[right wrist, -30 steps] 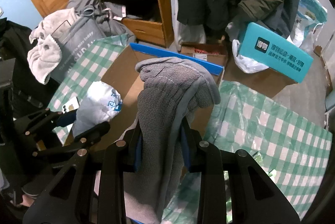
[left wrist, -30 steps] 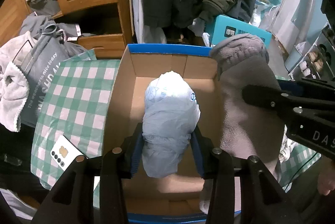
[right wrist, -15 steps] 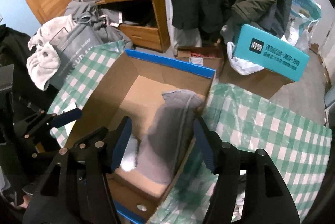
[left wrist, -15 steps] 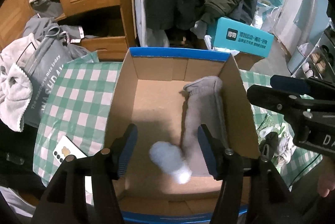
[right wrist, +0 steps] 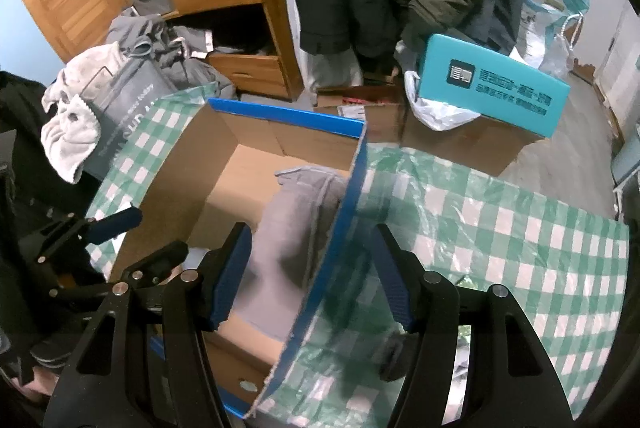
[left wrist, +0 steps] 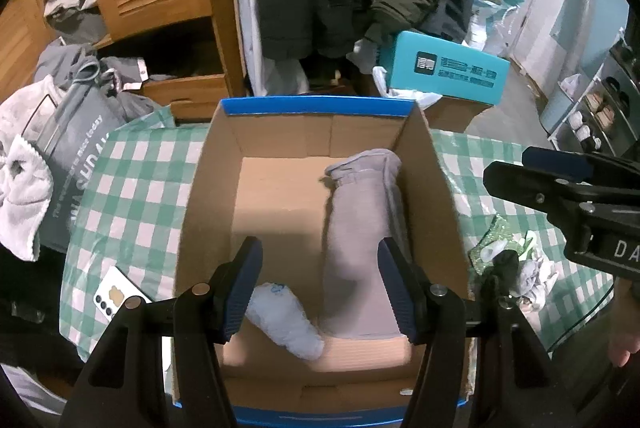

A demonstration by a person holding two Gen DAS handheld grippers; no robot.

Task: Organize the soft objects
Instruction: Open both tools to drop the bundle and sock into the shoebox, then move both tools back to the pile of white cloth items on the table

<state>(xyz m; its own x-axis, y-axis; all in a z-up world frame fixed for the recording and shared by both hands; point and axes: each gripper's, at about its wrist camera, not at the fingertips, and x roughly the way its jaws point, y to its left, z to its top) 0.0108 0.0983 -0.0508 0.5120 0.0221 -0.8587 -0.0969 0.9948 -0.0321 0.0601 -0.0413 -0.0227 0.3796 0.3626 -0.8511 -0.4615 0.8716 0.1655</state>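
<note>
An open cardboard box with a blue rim stands on the green checked cloth. A grey fleece glove lies along its right wall, and a pale blue rolled sock rests on the floor near the front. My left gripper hangs above the box, open and empty. In the right wrist view the glove shows inside the box. My right gripper is open and empty, straddling the box's right wall from above. The right gripper also shows at the left view's right edge.
A small heap of soft items lies on the cloth right of the box. A phone lies to the left. Beyond stand a grey bag with a white towel, a teal box, a wooden wardrobe and hanging coats.
Both grippers opened. The sock fell from the left one and the glove from the right one into the box. The right gripper shifted right, over the box's wall.
</note>
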